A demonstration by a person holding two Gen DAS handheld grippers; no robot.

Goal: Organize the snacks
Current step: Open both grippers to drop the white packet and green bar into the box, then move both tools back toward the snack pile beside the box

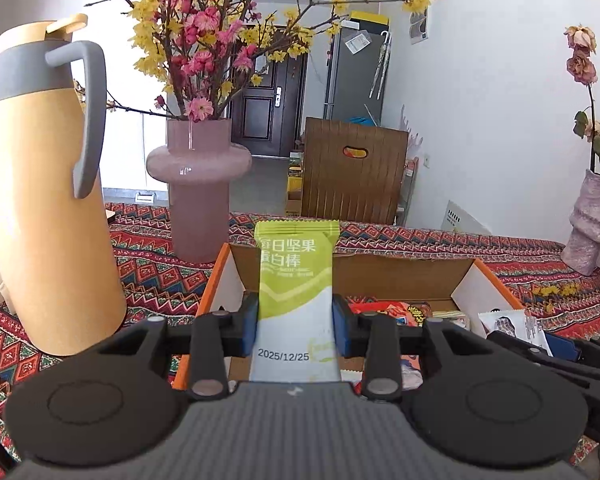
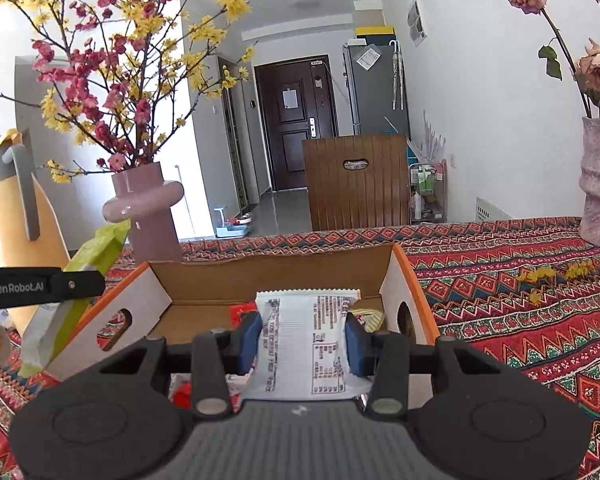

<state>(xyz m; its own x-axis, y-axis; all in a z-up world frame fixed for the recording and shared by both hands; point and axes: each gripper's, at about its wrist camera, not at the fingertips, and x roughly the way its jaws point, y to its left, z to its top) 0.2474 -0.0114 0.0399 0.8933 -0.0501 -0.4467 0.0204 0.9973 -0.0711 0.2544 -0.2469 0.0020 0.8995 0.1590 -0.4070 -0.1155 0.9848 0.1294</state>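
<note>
Snacks point(image 1: 400, 312) already in box point(image 1: 496, 280); green bar point(image 1: 296, 280) clamped in left tool point(image 1: 296, 332), white packet point(image 2: 306, 344) in right tool point(image 2: 306, 346), both unplaced.

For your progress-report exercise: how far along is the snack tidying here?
Done: several packets already lie in the cardboard box. In hand: the left claw grips a green snack bar, the right claw a white packet, both above the box. Left: dropping both in.

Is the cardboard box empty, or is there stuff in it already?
Not empty. The open cardboard box already has snack packets lying on its bottom, some red and yellow. How many cannot be told; the grippers hide part of the inside.
</note>
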